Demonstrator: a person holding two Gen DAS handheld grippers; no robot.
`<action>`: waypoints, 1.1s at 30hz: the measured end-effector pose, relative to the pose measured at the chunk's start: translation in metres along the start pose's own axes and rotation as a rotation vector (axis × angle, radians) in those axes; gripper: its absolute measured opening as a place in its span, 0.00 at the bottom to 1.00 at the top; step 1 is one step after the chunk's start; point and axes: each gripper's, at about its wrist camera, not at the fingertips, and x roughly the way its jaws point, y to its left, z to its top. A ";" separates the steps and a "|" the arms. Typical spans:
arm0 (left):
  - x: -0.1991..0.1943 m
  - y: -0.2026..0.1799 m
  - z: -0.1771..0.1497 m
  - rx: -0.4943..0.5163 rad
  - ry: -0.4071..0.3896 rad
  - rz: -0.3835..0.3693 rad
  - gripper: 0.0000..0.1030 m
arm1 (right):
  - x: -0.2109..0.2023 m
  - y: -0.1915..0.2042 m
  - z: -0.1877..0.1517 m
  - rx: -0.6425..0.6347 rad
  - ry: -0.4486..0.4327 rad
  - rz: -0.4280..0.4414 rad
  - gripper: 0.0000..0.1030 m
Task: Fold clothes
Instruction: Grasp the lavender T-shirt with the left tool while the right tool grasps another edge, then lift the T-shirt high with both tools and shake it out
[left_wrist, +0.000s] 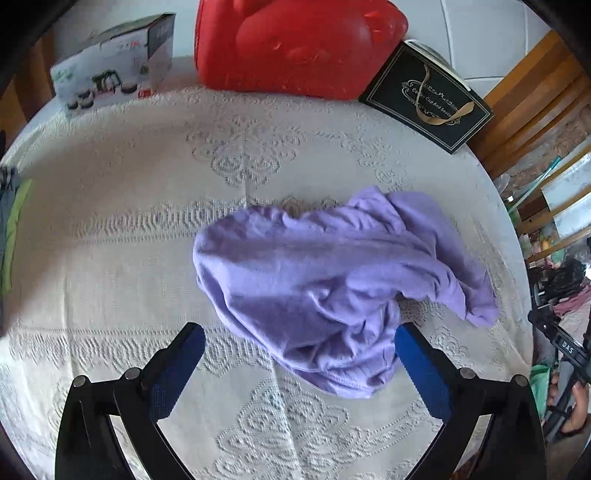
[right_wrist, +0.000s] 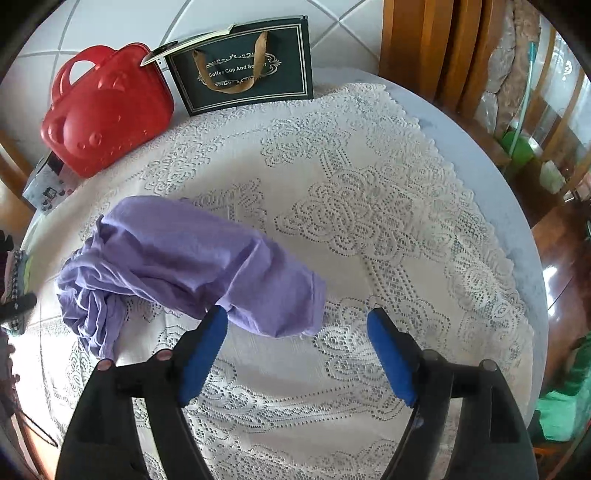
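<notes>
A crumpled lilac garment (left_wrist: 332, 280) lies bunched in a heap on the white lace tablecloth (left_wrist: 129, 229), not yet folded. The left gripper (left_wrist: 300, 336) hangs above the cloth with its blue-padded jaws spread wide — the near edge of the garment sits between them, and whether the right pad touches it cannot be told. From the right wrist view, the right gripper (right_wrist: 297, 319) is likewise spread apart, holding nothing; the garment (right_wrist: 177, 266) lies just ahead and to its left. At the far edge of the table stand a red bear-faced case (right_wrist: 107, 110), a dark "Coffee Cup And Saucer" gift bag (right_wrist: 243, 62) and a tea-set box (left_wrist: 110, 62).
</notes>
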 end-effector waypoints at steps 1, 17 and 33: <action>0.002 0.000 0.004 0.005 -0.006 0.011 1.00 | 0.002 -0.001 0.001 0.001 0.005 0.002 0.76; 0.093 0.019 0.043 0.088 0.071 0.135 0.91 | 0.050 0.009 0.002 -0.060 0.135 0.069 0.98; -0.008 0.004 0.092 0.163 -0.122 0.145 0.09 | -0.018 0.062 0.077 -0.236 -0.166 0.034 0.04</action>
